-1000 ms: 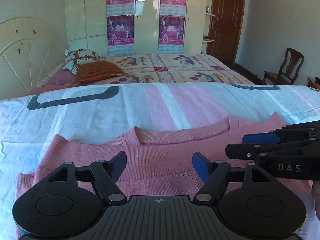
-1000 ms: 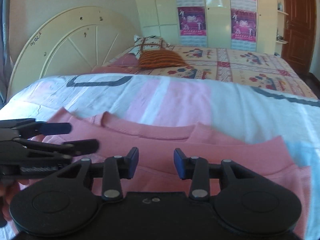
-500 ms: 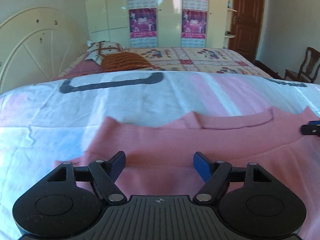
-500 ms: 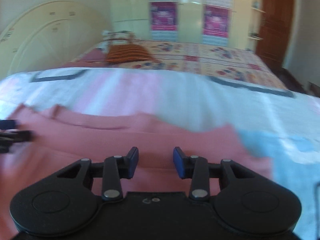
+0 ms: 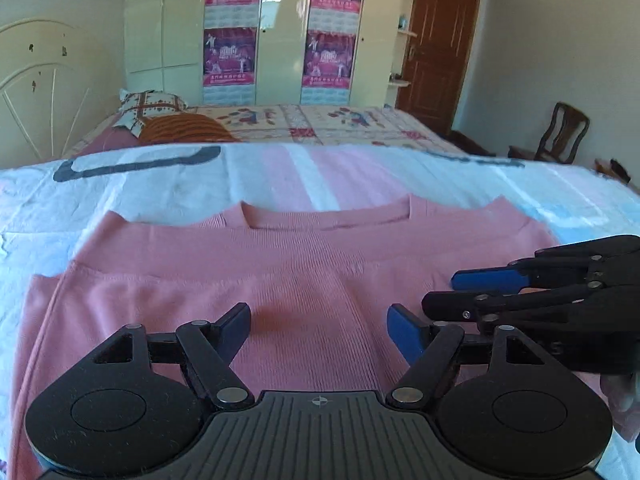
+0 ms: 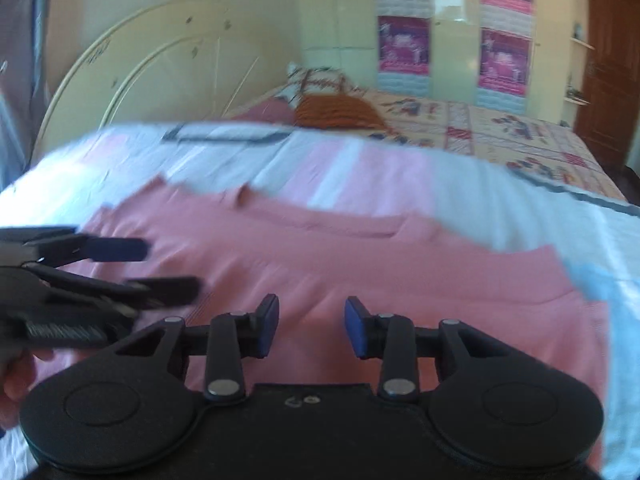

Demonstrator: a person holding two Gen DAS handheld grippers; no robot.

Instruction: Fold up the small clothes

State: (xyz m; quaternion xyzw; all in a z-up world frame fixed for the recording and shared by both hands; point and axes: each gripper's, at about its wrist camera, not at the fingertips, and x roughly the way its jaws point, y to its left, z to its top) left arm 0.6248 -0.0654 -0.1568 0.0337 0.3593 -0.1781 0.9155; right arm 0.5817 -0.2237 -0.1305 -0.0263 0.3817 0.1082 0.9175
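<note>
A pink knit sweater (image 5: 304, 272) lies flat on the bed sheet, collar away from me; it also shows in the right wrist view (image 6: 360, 264). My left gripper (image 5: 318, 326) is open and empty, hovering over the sweater's lower middle. My right gripper (image 6: 311, 326) is open and empty over the same area. In the left wrist view the right gripper (image 5: 440, 292) reaches in from the right, jaws apart. In the right wrist view the left gripper (image 6: 168, 268) comes in from the left, blurred.
The sweater rests on a white, pink and blue sheet (image 5: 280, 176). Behind it are a patterned bedspread (image 5: 340, 124), pillows (image 5: 160, 114), a cream headboard (image 5: 36, 92), a wardrobe (image 5: 272, 28), a brown door (image 5: 440, 48) and a wooden chair (image 5: 560, 132).
Both grippers swung apart to the sweater's sides, then came back close together over its middle. Both stayed open and empty; the sweater has not moved.
</note>
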